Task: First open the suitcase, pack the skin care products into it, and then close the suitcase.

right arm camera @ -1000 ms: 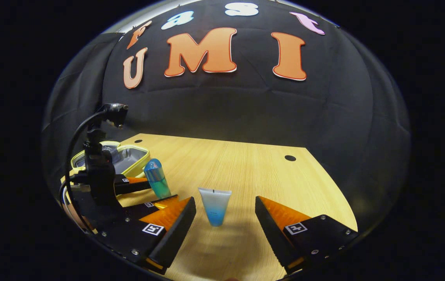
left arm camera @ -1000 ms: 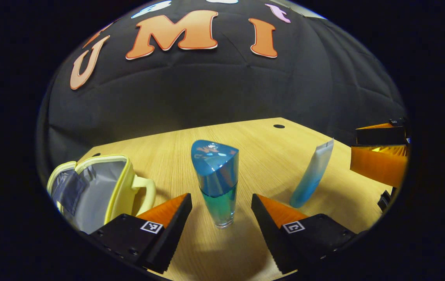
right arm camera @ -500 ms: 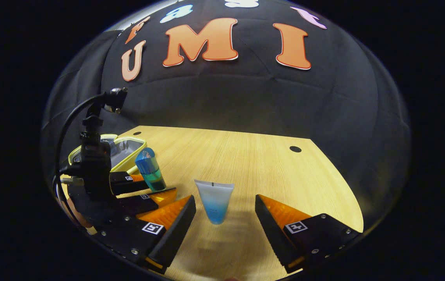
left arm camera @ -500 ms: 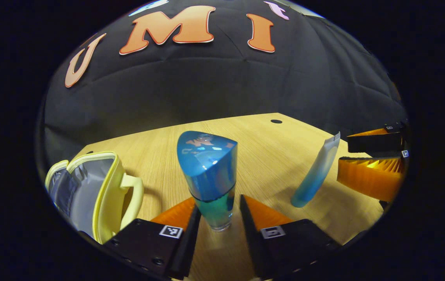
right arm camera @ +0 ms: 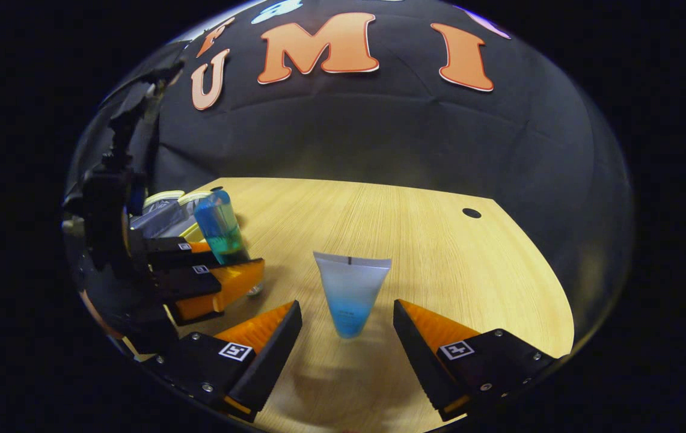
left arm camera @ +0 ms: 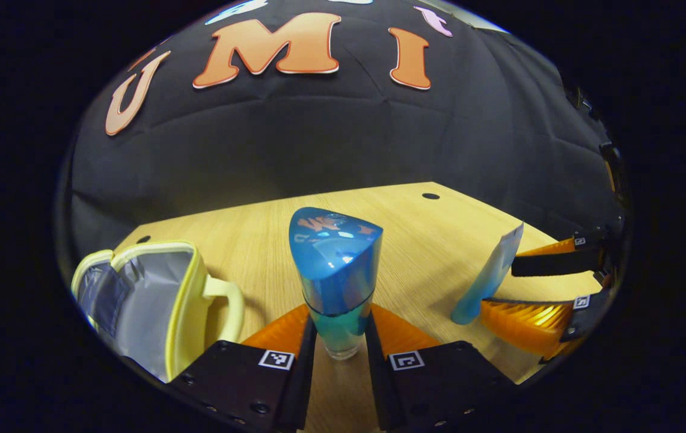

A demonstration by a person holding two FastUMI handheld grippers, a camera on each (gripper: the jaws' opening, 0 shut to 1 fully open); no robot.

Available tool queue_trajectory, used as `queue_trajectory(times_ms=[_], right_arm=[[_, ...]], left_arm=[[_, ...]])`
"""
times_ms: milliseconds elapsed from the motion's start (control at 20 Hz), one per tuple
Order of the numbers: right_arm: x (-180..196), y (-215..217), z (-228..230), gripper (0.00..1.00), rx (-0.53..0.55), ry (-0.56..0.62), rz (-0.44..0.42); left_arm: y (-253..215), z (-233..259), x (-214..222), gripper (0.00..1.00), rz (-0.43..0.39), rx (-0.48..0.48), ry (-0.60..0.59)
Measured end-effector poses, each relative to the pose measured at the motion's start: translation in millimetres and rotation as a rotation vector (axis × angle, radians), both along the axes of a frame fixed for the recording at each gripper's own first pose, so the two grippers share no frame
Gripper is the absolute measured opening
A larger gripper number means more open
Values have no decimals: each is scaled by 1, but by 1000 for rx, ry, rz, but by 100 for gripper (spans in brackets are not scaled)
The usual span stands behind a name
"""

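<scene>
A blue bottle (left arm camera: pixel 335 273) with a rounded blue cap stands upright on the wooden table (left arm camera: pixel 246 222). My left gripper (left arm camera: pixel 341 316) is shut on its lower, clear part. The right gripper view shows that gripper (right arm camera: pixel 234 258) at the left, holding the bottle (right arm camera: pixel 217 224). A white-to-blue tube (right arm camera: pixel 352 291) stands on its cap between the fingers of my open right gripper (right arm camera: pixel 347 310), touching neither finger. From the left gripper view the tube (left arm camera: pixel 490 270) is at the right, with the right gripper (left arm camera: pixel 499 284) around it. The yellow suitcase (left arm camera: pixel 156 294) lies open at the left, its grey lining showing.
The suitcase (right arm camera: pixel 165 204) sits behind the left gripper, near the table's far left corner. A round cable hole (right arm camera: pixel 471 213) marks the table's far right. The booth's black cloth wall runs just behind the table's far edge.
My left gripper has closed on the blue bottle. The right gripper has moved forward, so the tube now stands between its open fingers.
</scene>
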State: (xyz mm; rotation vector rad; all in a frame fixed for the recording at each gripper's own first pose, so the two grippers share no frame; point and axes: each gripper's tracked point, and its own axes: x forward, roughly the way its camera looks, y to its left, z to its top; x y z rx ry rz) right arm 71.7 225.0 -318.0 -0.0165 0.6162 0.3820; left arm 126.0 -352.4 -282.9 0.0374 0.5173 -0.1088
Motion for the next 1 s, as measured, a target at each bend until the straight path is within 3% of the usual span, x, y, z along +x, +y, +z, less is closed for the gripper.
queue_trajectory(times_ms=[250,350,400,450,500,600,750,1000], right_arm=[[11,5,-8,96,18,24,2],[15,8,-14,88,25,38,-7],[16,8,-18,74,27,49,-12],[17,10,-21,75,30,65,-13],[18,9,-23,60,26,74,-21],[16,13,-23,54,55,97,-18],[12,21,-9,52,104,114,-4],[8,35,52,52,153,59,62]], left_arm=[[21,43,0,43,29,14,-50],[31,60,-5,43,51,14,-65],[36,68,-9,43,63,15,-69],[41,75,-13,43,76,19,-70],[49,83,-17,43,93,27,-72],[61,94,-26,42,118,46,-75],[88,113,-32,42,166,75,-75],[133,145,-48,42,251,108,-86]])
